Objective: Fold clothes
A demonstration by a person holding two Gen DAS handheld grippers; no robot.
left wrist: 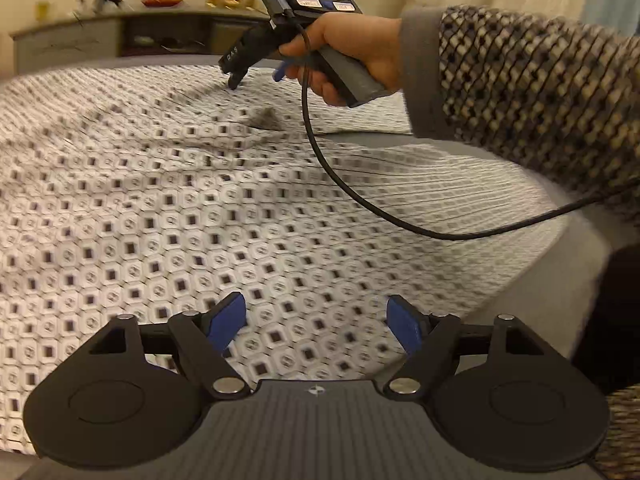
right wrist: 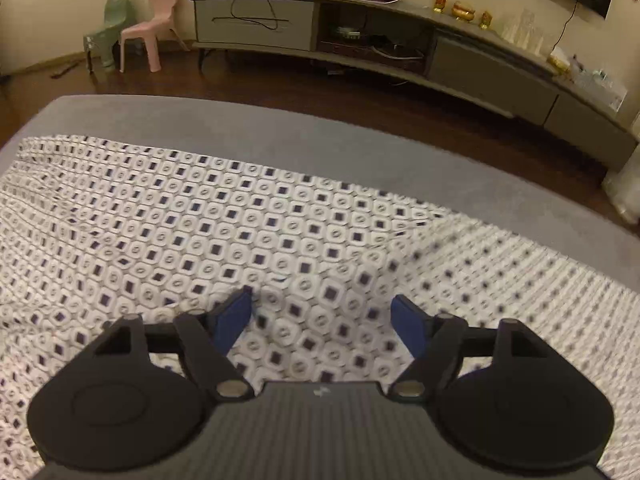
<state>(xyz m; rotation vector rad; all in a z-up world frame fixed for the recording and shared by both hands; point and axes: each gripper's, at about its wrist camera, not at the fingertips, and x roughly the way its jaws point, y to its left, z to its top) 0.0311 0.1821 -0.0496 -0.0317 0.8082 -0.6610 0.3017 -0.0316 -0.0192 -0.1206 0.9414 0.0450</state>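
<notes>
Patterned cloth (left wrist: 168,216), white with small dark squares, lies spread across a grey padded surface (right wrist: 280,136), with soft wrinkles running through it. The left gripper (left wrist: 316,322) hangs low over the near part of the cloth, its blue-padded fingers wide apart with nothing between them. Farther off and to the right in the left wrist view, a hand (left wrist: 352,54) in a tweed-like sleeve holds the right gripper (right wrist: 322,320) with its tip down at the far edge of the cloth. The right wrist view shows its fingers also wide apart, just above the fabric. A black cable (left wrist: 360,200) trails over the cloth. Beyond, a long low cabinet (right wrist: 360,40) stands against the wall, with a pink chair (right wrist: 148,28) at its left.
</notes>
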